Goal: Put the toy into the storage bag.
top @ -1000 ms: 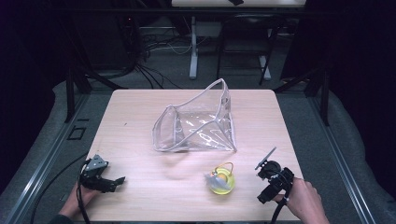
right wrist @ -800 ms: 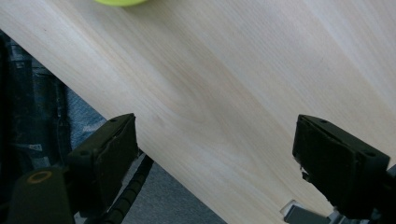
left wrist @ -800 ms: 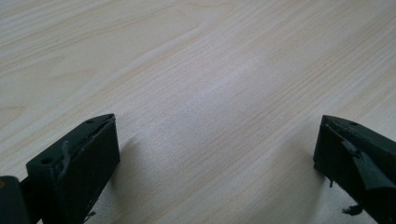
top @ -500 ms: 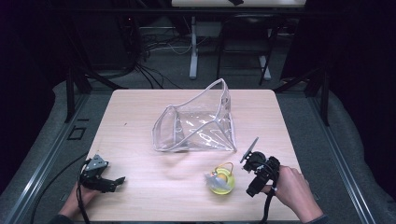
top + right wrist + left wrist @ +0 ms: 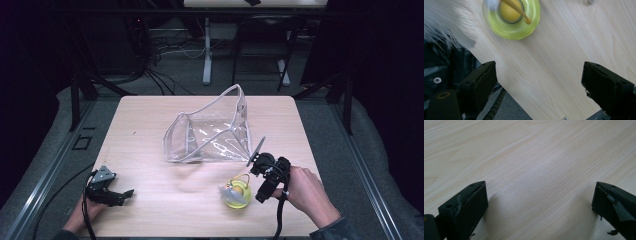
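left gripper [image 5: 119, 195]: sitting low at the near left corner of the table [image 5: 150, 125], well apart from everything else; it is likely parked out of the way while the other hand is working. in the left gripper view its jaws are standing wide apart over bare wood, holding and touching nothing.

bag [image 5: 210, 132]: a clear plastic bag is lying in the middle of the table, mouth gaping toward the left and one corner standing up at the far side; it looks propped open so that something can go in. it is sitting apart from both grippers.

toy [image 5: 236, 192]: a small yellow-green ring-shaped toy with an orange loop on top is resting on the table near the front edge, right of centre and just near of the bag. it is lying free, nothing gripping it.

right gripper [image 5: 262, 192]: hovering just right of the toy, pointing down and left toward it, seemingly lining up for a grasp. in the right gripper view the toy [image 5: 511, 17] is lying ahead of the jaws, which are spread wide with only wood between them; it is holding nothing.
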